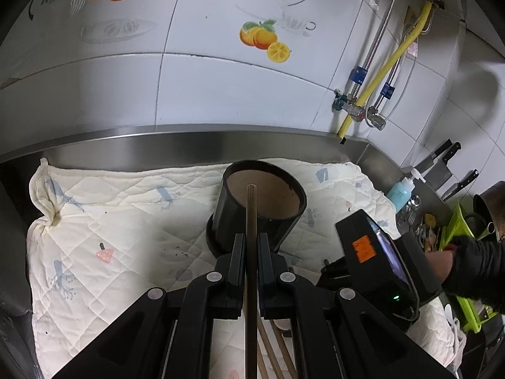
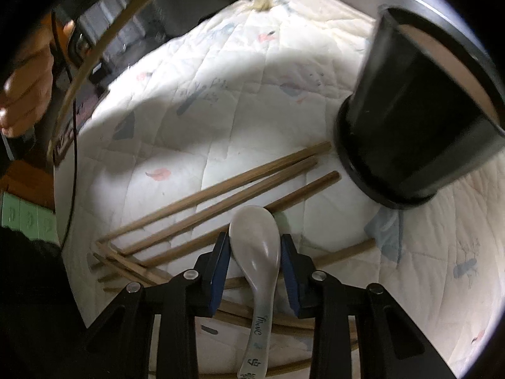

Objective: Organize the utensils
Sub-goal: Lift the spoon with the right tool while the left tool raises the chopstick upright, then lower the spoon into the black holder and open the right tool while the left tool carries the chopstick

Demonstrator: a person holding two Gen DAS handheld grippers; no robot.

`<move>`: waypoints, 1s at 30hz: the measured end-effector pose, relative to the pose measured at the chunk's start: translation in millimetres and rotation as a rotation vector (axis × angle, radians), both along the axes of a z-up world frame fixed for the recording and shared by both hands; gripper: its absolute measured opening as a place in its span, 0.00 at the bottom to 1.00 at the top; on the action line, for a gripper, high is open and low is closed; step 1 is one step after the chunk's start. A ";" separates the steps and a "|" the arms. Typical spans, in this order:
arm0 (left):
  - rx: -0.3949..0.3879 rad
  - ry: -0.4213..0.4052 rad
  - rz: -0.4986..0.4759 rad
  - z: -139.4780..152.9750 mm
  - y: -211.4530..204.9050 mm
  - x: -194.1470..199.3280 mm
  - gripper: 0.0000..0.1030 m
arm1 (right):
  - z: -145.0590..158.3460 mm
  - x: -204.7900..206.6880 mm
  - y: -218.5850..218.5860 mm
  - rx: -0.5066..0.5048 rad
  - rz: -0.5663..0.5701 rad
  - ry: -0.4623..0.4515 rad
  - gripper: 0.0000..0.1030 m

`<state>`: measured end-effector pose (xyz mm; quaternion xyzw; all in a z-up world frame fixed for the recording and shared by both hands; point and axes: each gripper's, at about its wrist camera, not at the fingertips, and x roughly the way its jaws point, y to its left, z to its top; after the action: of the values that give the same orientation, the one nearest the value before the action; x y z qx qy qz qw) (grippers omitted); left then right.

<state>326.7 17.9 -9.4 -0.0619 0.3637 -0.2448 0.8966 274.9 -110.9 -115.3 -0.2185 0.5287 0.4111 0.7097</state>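
Left gripper (image 1: 251,246) clamps chopstick (image 1: 251,221), axis aimed at cup (image 1: 258,211) just beyond; right gripper (image 2: 255,249) clasps spoon (image 2: 257,252).

Quilted cloth (image 1: 126,214), knives (image 1: 442,164), blue bottle (image 1: 399,189).

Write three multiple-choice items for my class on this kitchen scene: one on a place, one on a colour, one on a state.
1. Where does the black holder stand?
A. on the quilted cloth
B. in a sink
C. on a shelf

2. What colour is the spoon?
A. green
B. white
C. red

3. What does the left gripper hold?
A. nothing
B. a knife
C. a chopstick

Answers:
1 A: its base rests on the cloth.
2 B: the bowl between the right gripper fingers is white.
3 C: its fingers are shut on a brown stick that points at the holder.
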 end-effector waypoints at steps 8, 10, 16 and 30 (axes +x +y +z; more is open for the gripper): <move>-0.029 -0.024 -0.004 17.3 -5.5 4.7 0.06 | 30.7 -11.5 -24.9 0.115 -0.141 -0.061 0.34; -0.033 -0.034 -0.008 22.4 -9.2 6.7 0.06 | 41.5 -15.8 -33.5 0.162 -0.185 -0.084 0.34; -0.067 -0.055 -0.014 36.9 -18.8 15.9 0.06 | 63.8 -22.7 -52.7 0.262 -0.302 -0.140 0.34; -0.211 -0.145 0.005 82.1 -26.0 60.4 0.06 | 111.1 -19.1 -80.6 0.365 -0.460 -0.262 0.33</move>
<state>387.1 -8.1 72.8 -0.1388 0.2700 -0.2833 0.9097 255.9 -191.5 -4.2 -0.0134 0.3858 0.2965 0.8735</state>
